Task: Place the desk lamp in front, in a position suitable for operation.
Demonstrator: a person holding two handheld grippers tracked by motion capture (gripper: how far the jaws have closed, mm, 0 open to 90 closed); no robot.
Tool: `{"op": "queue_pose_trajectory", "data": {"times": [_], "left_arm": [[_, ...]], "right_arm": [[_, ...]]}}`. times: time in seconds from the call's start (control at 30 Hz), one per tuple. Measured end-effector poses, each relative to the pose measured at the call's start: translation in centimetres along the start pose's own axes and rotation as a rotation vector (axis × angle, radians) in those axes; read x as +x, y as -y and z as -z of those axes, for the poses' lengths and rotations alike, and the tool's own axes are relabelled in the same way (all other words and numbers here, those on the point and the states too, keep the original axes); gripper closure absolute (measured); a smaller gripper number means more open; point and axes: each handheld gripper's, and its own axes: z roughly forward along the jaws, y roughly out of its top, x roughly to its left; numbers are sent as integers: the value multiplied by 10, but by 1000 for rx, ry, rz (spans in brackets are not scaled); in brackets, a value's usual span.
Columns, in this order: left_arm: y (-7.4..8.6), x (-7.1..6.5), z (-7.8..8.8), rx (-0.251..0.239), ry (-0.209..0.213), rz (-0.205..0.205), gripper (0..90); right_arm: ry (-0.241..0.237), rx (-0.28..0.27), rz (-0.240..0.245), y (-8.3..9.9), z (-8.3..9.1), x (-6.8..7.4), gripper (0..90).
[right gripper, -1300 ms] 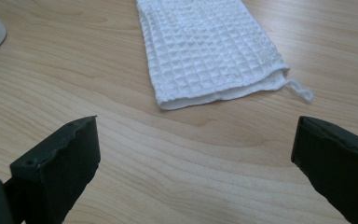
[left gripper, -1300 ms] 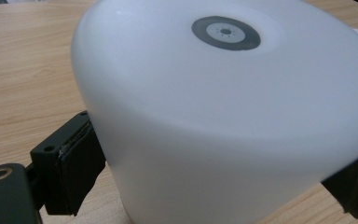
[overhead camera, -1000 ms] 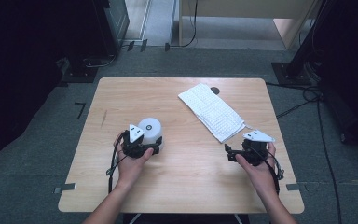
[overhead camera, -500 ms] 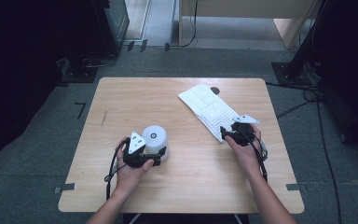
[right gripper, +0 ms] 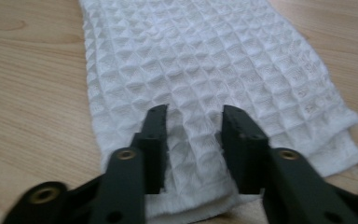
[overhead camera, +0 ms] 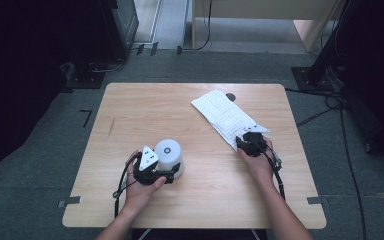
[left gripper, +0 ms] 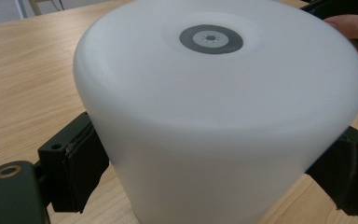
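Note:
A white upturned cup [overhead camera: 169,152] with a grey ring mark on its top stands on the wooden table [overhead camera: 145,110], left of middle. My left gripper [overhead camera: 172,169] is shut on its lower wall, one black pad [left gripper: 81,163] pressed on each side. A white waffle-weave cloth [overhead camera: 225,117] lies folded in a slanted strip at the right rear. My right gripper [overhead camera: 243,143] is down on the cloth's near end. Its jaws have just been closing, and a ridge of cloth [right gripper: 205,60] is bunched between the fingertips [right gripper: 156,123].
A small dark round spot [overhead camera: 230,96] marks the table by the cloth's far end. Bare wood lies between the cup and the cloth. Cables [overhead camera: 330,102] and dark equipment stand on the floor around the table.
My right gripper has moved from the table's right edge forward and left, down onto the cloth's near end, and its jaws have narrowed. The left gripper and cup have shifted slightly nearer.

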Motion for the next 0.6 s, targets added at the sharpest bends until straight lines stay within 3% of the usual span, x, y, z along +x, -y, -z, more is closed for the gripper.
{"op": "queue_pose_trajectory", "data": {"times": [0.1,0.3,0.4,0.43,0.5,0.6], "left_arm": [[1,-1,0,4,6,-7,82],[2,-1,-1,6,9,-7,82],[2,0,0,5,8,-8,82],[2,-1,0,4,9,-6,82],[1,-1,-1,5,10,-6,82],[1,-3,-2,4,13,-1,82]], "right_arm": [[-4,4,78,2,7,3,862],[-42,-42,97,9,32,0,870],[-57,-82,112,17,61,-1,870],[-67,-106,123,24,82,-2,871],[-70,-116,124,26,90,-3,871],[-75,-173,125,30,125,-6,871]]}}
